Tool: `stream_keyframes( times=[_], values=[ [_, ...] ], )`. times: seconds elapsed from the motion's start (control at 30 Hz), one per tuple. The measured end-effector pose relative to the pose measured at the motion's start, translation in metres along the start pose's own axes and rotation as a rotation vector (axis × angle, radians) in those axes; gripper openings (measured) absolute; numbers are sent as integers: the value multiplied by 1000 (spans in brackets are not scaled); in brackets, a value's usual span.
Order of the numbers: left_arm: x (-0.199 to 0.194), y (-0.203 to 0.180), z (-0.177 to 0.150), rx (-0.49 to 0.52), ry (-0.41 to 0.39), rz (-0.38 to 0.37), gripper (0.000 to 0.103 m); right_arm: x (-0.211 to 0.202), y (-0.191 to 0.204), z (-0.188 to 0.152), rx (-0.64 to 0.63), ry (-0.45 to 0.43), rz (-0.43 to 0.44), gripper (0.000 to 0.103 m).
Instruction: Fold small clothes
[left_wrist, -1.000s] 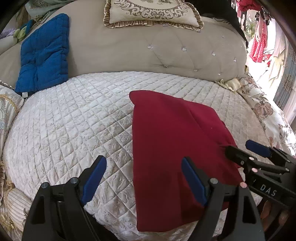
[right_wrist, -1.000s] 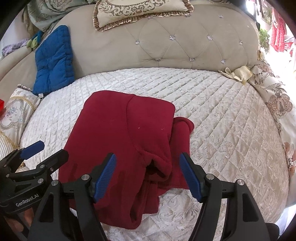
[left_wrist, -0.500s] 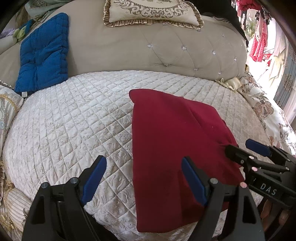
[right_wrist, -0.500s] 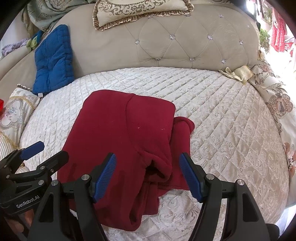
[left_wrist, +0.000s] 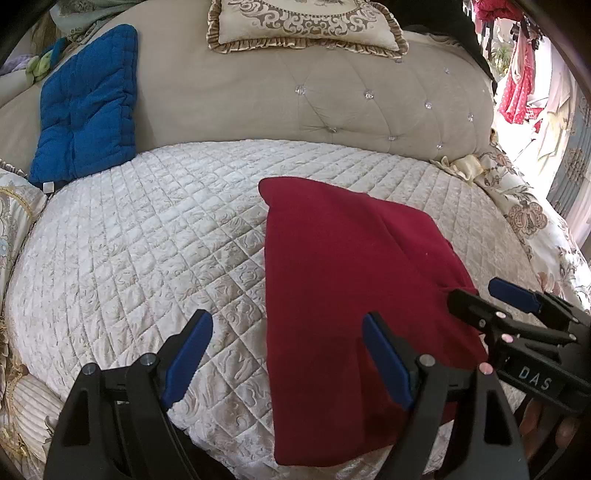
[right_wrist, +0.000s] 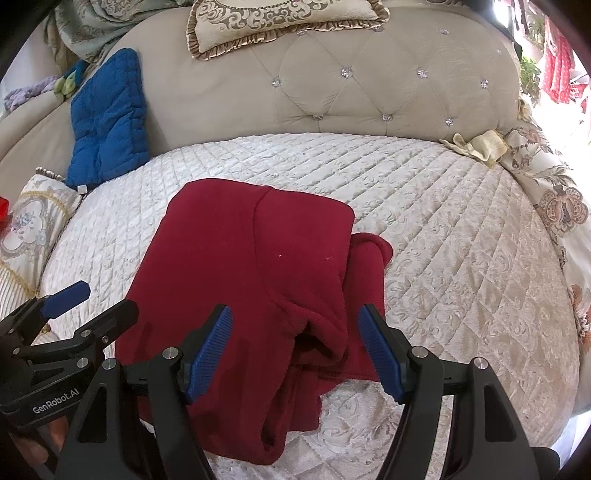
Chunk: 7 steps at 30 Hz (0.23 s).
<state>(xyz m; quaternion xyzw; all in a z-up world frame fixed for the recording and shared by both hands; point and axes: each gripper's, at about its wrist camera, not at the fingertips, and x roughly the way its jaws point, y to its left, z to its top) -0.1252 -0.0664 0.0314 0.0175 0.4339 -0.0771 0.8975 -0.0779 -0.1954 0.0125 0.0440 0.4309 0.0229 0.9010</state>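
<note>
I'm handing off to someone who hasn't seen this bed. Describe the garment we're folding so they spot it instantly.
Start at the beige tufted headboard and come down onto the white quilted bedspread. The dark red garment lies partly folded in the middle of it, just ahead of both open grippers. It is the only red piece on the quilt; the blue cushion leans against the headboard instead.

Red garment (left_wrist: 354, 295): its edge toward 3 o'clock is hidden behind the right gripper (left_wrist: 480, 295) in the left wrist view; its corner at 5 o'clock lies behind the left gripper (left_wrist: 288, 343).

Same garment, right wrist view (right_wrist: 240, 258): its side at 8 o'clock is covered by the gripper bodies.

Patterned pillow (left_wrist: 306, 22): top cut off at 12 o'clock.

Hanging clothes (left_wrist: 517, 85) at 2 o'clock: washed out, kind not readable.

Green and purple bundle (right_wrist: 55, 85) at 10 o'clock: too small to identify.

Small red object (right_wrist: 3, 208) at 9 o'clock: cut by the frame.
</note>
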Motion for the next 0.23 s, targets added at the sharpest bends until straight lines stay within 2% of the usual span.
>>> stream_keyframes(
  times=[0.23],
  values=[
    [1, 0, -1, 11, -24, 6, 86, 1, 1, -1, 11, 5, 2, 52]
  ],
)
